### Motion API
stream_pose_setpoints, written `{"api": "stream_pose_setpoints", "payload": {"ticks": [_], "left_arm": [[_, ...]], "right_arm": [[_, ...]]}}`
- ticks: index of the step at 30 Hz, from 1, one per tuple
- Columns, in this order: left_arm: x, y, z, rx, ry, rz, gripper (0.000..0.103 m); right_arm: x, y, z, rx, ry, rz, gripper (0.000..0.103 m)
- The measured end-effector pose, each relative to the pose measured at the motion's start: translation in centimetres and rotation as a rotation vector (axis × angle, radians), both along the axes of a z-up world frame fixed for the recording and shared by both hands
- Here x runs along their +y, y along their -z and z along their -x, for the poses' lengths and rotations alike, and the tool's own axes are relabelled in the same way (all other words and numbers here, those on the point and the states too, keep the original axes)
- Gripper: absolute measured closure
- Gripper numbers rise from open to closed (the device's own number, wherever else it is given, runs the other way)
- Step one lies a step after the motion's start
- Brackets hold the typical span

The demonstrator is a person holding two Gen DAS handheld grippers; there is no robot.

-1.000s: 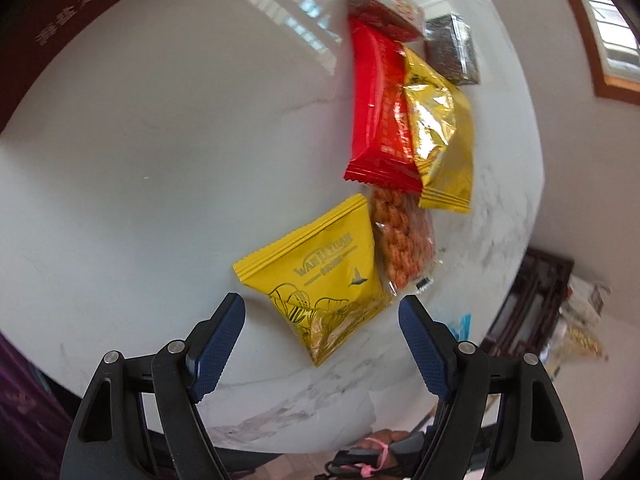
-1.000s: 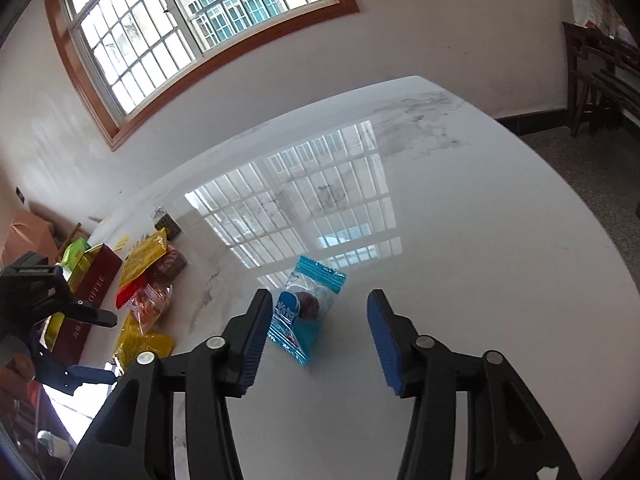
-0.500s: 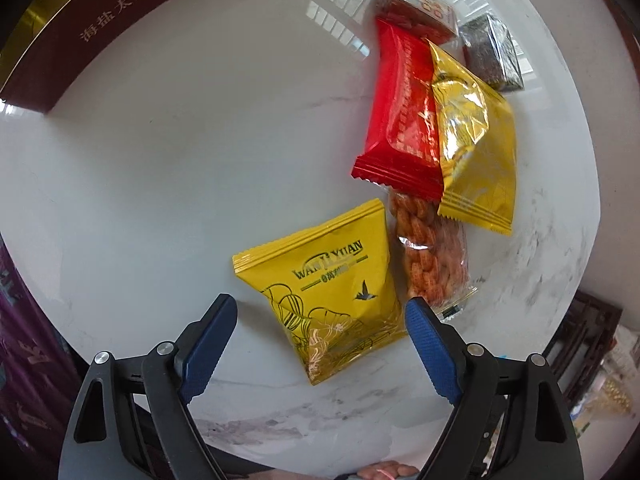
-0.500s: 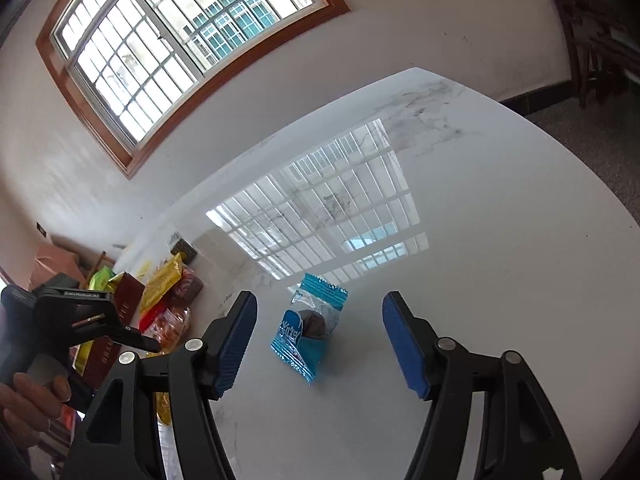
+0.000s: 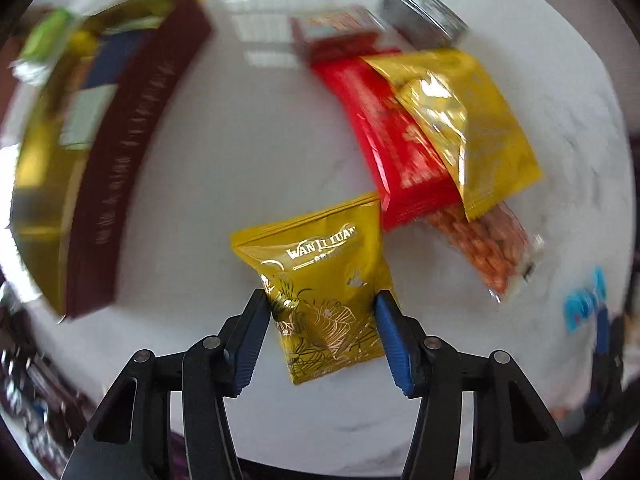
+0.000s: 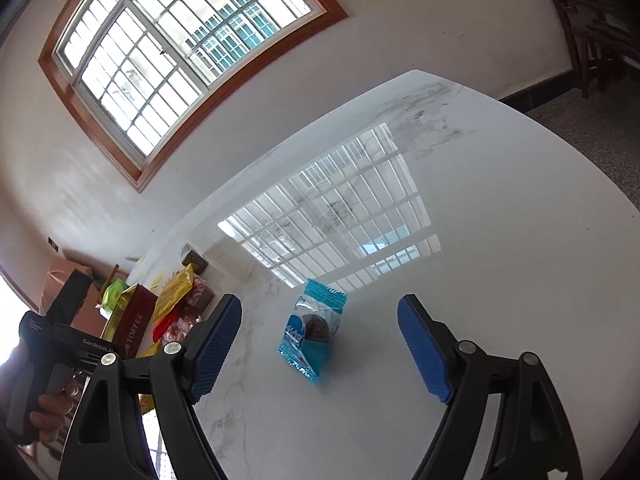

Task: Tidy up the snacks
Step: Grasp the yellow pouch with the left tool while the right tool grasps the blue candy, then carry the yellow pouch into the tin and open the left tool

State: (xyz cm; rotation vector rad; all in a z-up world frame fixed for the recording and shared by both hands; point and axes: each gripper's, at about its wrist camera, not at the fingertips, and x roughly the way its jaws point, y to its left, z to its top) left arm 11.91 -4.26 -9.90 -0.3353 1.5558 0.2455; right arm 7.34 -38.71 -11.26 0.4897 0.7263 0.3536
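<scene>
In the left wrist view my left gripper (image 5: 322,316) has closed on the sides of a yellow WANLIYUAN packet (image 5: 320,296) on the white marble table (image 5: 248,152). A red packet (image 5: 396,148), a gold packet (image 5: 464,128) and a clear bag of orange snacks (image 5: 484,244) lie beyond it. A maroon toffee box (image 5: 120,168) holding snacks stands at the left. In the right wrist view my right gripper (image 6: 320,344) is open, with a blue cookie packet (image 6: 312,336) lying between its fingers on the table.
A brown packet (image 5: 336,36) and a silver packet (image 5: 424,20) lie at the far end of the snack row. The right wrist view shows the table edge (image 6: 560,128), a window (image 6: 172,52), wooden furniture (image 6: 592,32) and the left gripper's handle (image 6: 60,352).
My left gripper has moved down onto the yellow packet and its fingers have closed against its sides. My right gripper has drawn a little nearer the blue packet and stays open.
</scene>
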Motion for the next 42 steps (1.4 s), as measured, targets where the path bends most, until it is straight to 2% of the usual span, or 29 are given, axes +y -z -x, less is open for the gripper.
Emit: {"api": "stream_pose_setpoints", "payload": {"ticks": [2,6,7,10,12,13,15,16,18,19,20,21,23,26,35,42], "left_arm": [[0.0,0.1,0.0,-0.023,0.019,0.035,0.047],[0.1,0.0,0.9,-0.076,-0.001,0.046,0.047],[0.1,0.0,1.2,-0.088,-0.004,0.044,0.044],[-0.1,0.1,2.5,-0.102,-0.023,0.056,0.025],[-0.2,0.3,3.6,-0.120,-0.034,0.045,0.022],[-0.5,0.3,3.9,-0.130,-0.026,0.029,0.022],[-1.5,0.3,4.4,-0.153,0.009,0.002,0.022],[-1.8,0.5,4.9,-0.170,0.018,-0.005,0.024],[-3.7,0.9,4.4,-0.202,0.034,-0.053,0.041],[-3.7,0.6,4.2,-0.212,0.045,-0.043,0.048],[-3.6,0.5,4.2,-0.210,0.053,-0.014,0.050],[-3.5,0.5,4.2,-0.202,0.064,0.016,0.051],[-3.6,0.5,4.4,-0.207,0.087,0.029,0.051],[-2.9,-0.1,5.4,-0.242,0.117,0.079,0.051],[-0.6,-4.0,8.1,-0.409,0.155,0.084,0.051],[5.3,-7.9,10.4,-0.506,0.121,0.086,0.051]], "right_arm": [[0.3,0.0,-0.1,0.009,0.002,0.024,0.025],[1.3,0.0,-0.5,0.043,0.013,0.100,0.025],[1.6,-0.1,-0.7,0.049,0.018,0.114,0.025],[2.2,0.2,-1.6,0.072,0.024,0.084,0.023],[3.1,0.1,-1.9,0.073,0.025,0.141,0.023],[4.0,0.0,-2.1,0.072,0.013,0.190,0.037],[5.3,0.3,-2.2,0.090,-0.017,0.267,0.075],[5.6,0.3,-2.1,0.086,-0.024,0.273,0.076],[5.9,0.3,-1.9,0.085,-0.033,0.283,0.076],[5.8,0.4,-1.9,0.085,-0.032,0.273,0.076],[5.6,0.4,-1.9,0.086,-0.027,0.263,0.077],[5.3,0.4,-1.8,0.088,-0.010,0.258,0.077],[4.7,0.4,-1.6,0.087,0.020,0.246,0.077],[3.9,0.4,-1.6,0.088,0.061,0.218,0.077],[3.6,0.3,-2.1,0.107,0.135,0.237,0.077],[3.9,0.2,-2.1,0.110,0.138,0.264,0.077]]}}
